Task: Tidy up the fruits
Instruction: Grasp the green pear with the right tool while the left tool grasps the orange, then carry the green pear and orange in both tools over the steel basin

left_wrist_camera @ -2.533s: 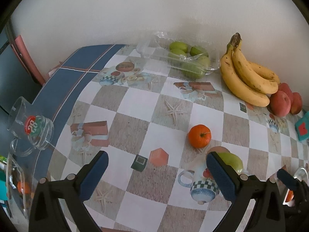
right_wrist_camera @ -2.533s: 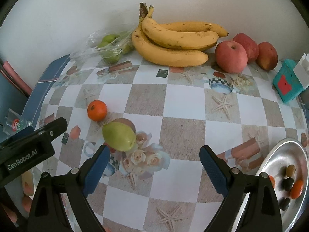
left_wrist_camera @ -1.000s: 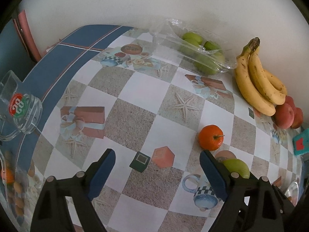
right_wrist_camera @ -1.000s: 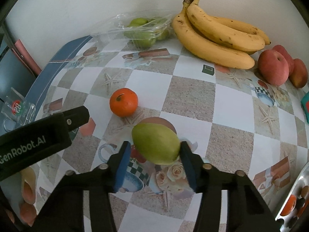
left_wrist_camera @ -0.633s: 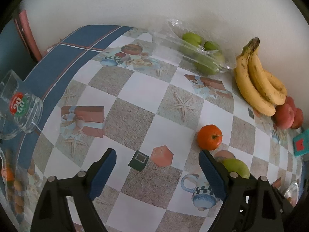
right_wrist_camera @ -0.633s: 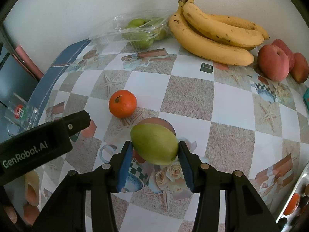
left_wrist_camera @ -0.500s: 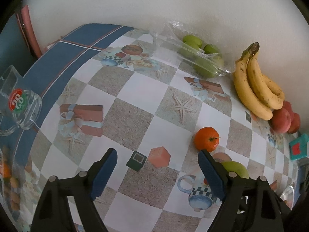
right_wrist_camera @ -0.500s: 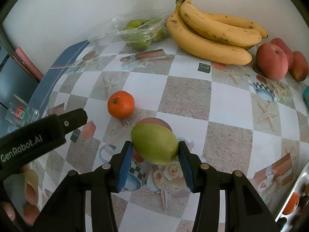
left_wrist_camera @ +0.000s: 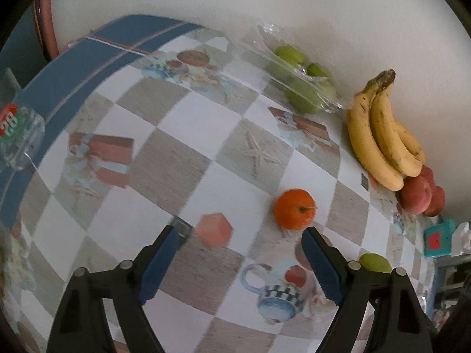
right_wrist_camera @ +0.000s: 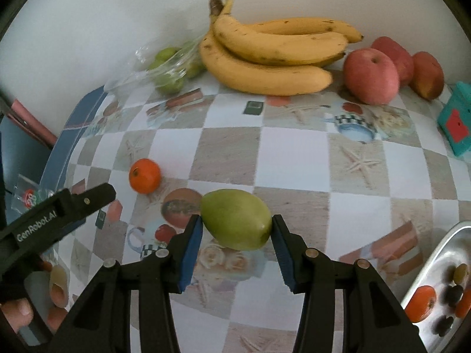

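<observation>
Between my right gripper's (right_wrist_camera: 237, 242) blue pads sits the smooth green oval fruit (right_wrist_camera: 236, 219), clamped above the checked patterned tablecloth (right_wrist_camera: 290, 154).
My left gripper (left_wrist_camera: 240, 257) gapes empty beside the small round orange tangerine (left_wrist_camera: 293, 209); open cloth ahead, yellow banana bunch (right_wrist_camera: 273, 54) along the wall, steel tray (right_wrist_camera: 438, 260) cut off at right.

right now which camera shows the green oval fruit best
The right wrist view: the green oval fruit sits whole between the right gripper pads. The left wrist view shows only its top behind the left gripper.
</observation>
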A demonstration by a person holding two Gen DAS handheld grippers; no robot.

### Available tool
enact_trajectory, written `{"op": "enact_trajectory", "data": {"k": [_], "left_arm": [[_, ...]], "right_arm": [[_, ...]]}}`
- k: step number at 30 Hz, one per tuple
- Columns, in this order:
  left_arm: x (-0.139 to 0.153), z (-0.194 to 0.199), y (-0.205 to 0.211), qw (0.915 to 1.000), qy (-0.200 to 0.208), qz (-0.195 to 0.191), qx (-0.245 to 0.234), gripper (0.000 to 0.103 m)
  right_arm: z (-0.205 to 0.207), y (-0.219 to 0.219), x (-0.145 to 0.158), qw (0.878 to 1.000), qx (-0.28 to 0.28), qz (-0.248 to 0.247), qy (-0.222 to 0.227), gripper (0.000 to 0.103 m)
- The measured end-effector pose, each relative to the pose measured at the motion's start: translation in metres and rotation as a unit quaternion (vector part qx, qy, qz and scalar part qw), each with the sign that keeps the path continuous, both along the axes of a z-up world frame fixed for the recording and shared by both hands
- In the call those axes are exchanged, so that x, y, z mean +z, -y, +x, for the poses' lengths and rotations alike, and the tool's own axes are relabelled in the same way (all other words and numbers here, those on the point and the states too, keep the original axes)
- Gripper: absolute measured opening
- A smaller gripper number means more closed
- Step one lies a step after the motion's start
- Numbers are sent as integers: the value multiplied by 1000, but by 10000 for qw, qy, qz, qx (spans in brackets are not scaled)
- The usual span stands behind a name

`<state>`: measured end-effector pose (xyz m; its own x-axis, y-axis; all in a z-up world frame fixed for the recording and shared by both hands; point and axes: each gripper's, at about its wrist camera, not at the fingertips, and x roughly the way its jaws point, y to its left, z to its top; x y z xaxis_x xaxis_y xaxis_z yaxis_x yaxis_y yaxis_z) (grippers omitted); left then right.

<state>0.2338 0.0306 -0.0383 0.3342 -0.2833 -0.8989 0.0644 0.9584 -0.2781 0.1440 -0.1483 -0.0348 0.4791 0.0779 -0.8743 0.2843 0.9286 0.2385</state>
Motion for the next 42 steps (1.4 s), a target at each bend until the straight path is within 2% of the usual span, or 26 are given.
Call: {"op": "enact_trajectory", "data": {"k": [5, 8, 9, 10, 15, 21, 24, 29, 31, 34, 35, 36, 37, 42], "left_arm": [[-1, 1, 11, 9996, -213, -201, 50, 88], [3, 6, 15, 9993, -270, -201, 141, 84], [7, 9, 18, 9994, -260, -170, 133, 82], [9, 11, 21, 9996, -242, -136, 109, 82], [15, 20, 38, 9996, -236, 131, -110, 82], [9, 32, 61, 9973, -277, 547, -404, 81], [1, 37, 69, 9957, -336, 714, -484, 72], [-7, 47, 73, 9945, -355, 799, -580, 69], [-11, 51, 74, 9940, -398, 802, -624, 59], [-21, 54, 73, 9936, -539, 711, -686, 52], [-22, 55, 74, 9937, -510, 713, -702, 50], [-22, 56, 75, 9935, -451, 724, -753, 42], [-22, 57, 75, 9932, -439, 714, -806, 40], [-23, 66, 78, 9912, -427, 742, -1011, 40]], "right_arm": [[-8, 20, 3, 9997, -218, 110, 36, 49], [-13, 32, 7, 9992, -337, 179, 105, 47], [-14, 36, 9, 9990, -368, 203, 138, 41], [-16, 40, 11, 9987, -405, 239, 193, 39], [-24, 54, 17, 9977, -469, 318, 362, 38], [-28, 68, 4, 9958, -598, 630, 299, 38], [-32, 75, 4, 9944, -683, 713, 382, 38], [-31, 77, 2, 9916, -706, 934, 554, 38], [-27, 76, -1, 9911, -707, 945, 615, 38], [-22, 77, -2, 9895, -741, 993, 738, 38], [-21, 79, -2, 9889, -774, 1006, 771, 38], [-20, 81, -2, 9882, -810, 1011, 814, 38], [-19, 83, -2, 9874, -854, 1008, 872, 38], [-10, 88, -1, 9856, -871, 1038, 1010, 40]]}}
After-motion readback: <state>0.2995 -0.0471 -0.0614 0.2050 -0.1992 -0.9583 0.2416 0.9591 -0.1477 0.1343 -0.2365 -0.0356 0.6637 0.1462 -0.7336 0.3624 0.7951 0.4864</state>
